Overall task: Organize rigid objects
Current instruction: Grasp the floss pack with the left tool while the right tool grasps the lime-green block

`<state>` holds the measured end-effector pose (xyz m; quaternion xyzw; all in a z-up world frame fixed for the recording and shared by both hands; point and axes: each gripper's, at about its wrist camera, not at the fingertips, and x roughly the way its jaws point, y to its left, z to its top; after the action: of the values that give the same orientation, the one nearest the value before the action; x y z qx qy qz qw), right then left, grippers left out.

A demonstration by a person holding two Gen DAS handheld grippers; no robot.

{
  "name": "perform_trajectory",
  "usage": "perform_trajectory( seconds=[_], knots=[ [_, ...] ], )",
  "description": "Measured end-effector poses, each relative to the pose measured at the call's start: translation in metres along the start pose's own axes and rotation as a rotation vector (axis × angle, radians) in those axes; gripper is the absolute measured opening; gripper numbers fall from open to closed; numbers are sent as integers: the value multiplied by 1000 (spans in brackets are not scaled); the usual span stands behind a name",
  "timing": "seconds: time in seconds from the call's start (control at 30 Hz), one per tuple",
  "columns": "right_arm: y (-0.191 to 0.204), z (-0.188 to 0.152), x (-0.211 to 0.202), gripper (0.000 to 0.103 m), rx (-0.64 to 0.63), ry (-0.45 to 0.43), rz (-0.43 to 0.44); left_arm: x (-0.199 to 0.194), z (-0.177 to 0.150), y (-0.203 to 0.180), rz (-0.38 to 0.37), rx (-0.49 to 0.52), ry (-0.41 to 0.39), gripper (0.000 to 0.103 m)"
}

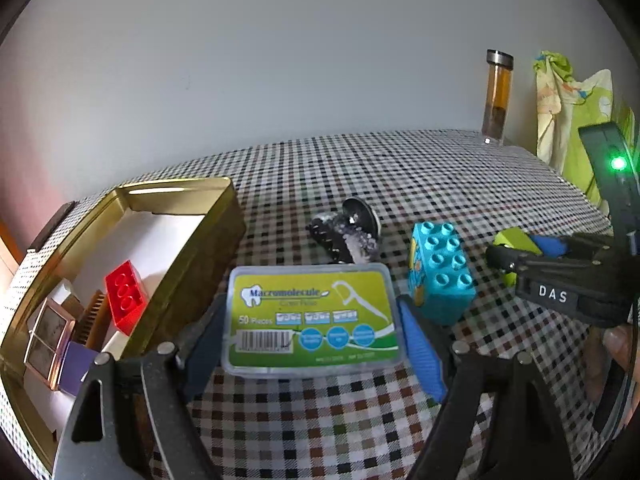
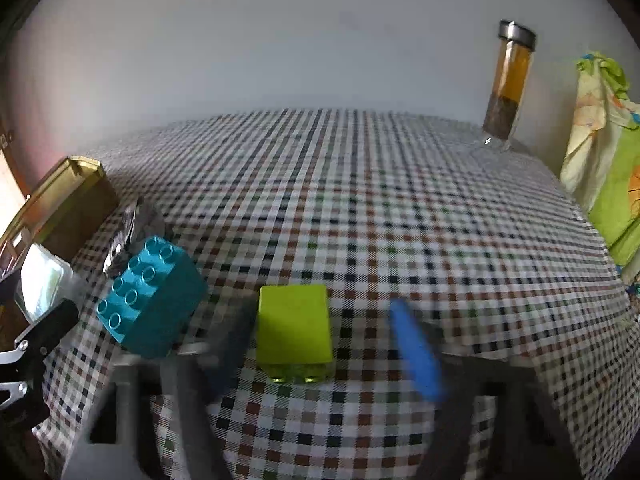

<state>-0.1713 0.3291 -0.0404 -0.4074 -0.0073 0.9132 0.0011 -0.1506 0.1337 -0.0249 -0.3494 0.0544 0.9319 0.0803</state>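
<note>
Here the left gripper holds the floss-pick box clamped across its long side, lifted just right of the gold tin. The right gripper straddles the lime brick — jaws apart, its right pad clear of the brick, the left blurred. The brick lies dead ahead between the fingers, the teal brick just to its left.

domestic room, likely a home: table under multicoloured checked cloth, plain white wall, tall glass tea bottle with metal cap, patterned green-yellow fabric.
</note>
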Motion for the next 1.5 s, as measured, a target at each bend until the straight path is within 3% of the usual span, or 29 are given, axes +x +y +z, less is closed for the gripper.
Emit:
perform_trajectory(
  seconds=[0.13,0.4,0.7,1.0,1.5],
  knots=[
    [3,0,6,34,-11,27,24,-1,-1,5,3,-18,-2,82],
    [18,1,-13,34,-71,-67,-14,-8,-2,9,5,-43,-38,82],
    [21,-4,-26,34,-78,-122,45,-10,-1,11,5,-57,-57,82],
    [26,-9,-49,34,-78,-248,119,-16,-3,11,21,-58,-93,82],
    [40,-19,-72,34,-91,-387,148,-25,-5,16,41,-74,-156,82]
  ],
)
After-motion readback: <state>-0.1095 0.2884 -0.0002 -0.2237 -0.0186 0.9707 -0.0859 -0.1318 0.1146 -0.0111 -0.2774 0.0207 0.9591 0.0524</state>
